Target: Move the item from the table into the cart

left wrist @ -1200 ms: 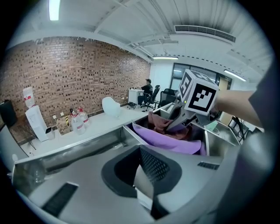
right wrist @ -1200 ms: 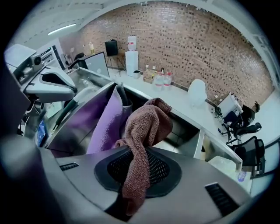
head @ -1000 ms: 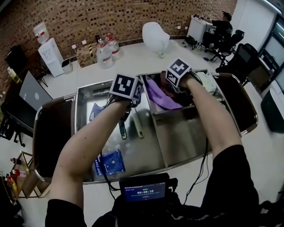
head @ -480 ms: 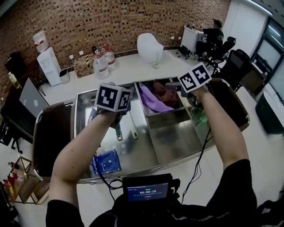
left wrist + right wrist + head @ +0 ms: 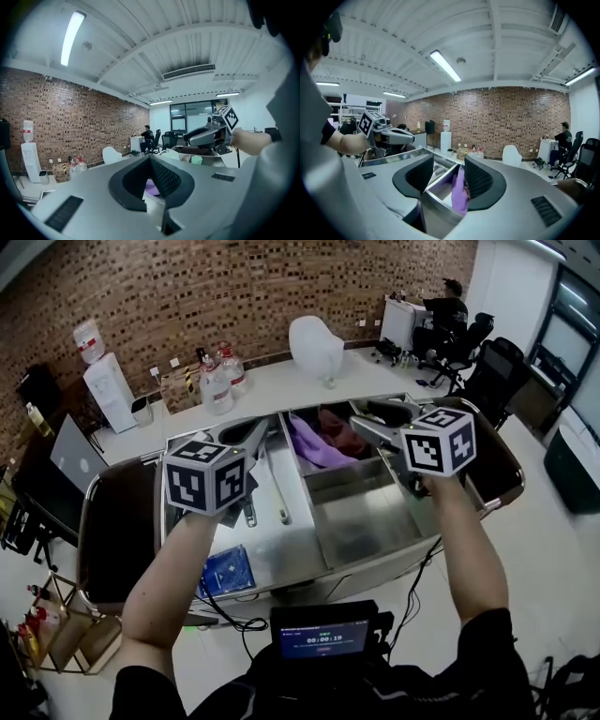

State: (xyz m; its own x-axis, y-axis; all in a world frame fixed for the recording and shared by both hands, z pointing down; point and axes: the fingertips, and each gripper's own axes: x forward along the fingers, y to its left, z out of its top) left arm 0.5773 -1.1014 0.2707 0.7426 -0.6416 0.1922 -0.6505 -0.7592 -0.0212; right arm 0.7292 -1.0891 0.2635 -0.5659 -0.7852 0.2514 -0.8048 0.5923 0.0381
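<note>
**Both grippers raised above the cart, facing the table.** Both grippers are hovering over the cart (image 5: 361,532), pointing roughly level toward the white table (image 5: 281,364) that is standing just beyond the cart's far rim.

- **Left gripper.** The left gripper (image 5: 152,159) is carrying nothing, and its jaws are meeting at the tips.
- **Right gripper.** The right gripper (image 5: 447,165) is also carrying nothing. Its jaws, having just been opening, are standing partway apart. Only the cart's divider and a purple cloth (image 5: 458,190) are showing through the gap, well below them.
- **Task's item.** It is waiting on the table, ahead of and below both sets of jaws; which thing is meant cannot be told.
  - The clear bottles (image 5: 219,360) are standing upright, long axis vertical, ahead of the left gripper and so nearer to it.
  - A white rounded shape (image 5: 317,334) is sitting farther right, closer to the right gripper's line.
- **Obstacles.** A cardboard box (image 5: 178,360) is standing just beside the bottles on their left, probably crowding a grasp from that side. The coming reach is likely having to pass over the whole depth of the cart. Long metal tools (image 5: 281,507) and a blue packet (image 5: 228,570) are lying low in its left compartment, and the cloth is lying in the back right one. None is rising into the path.
</note>
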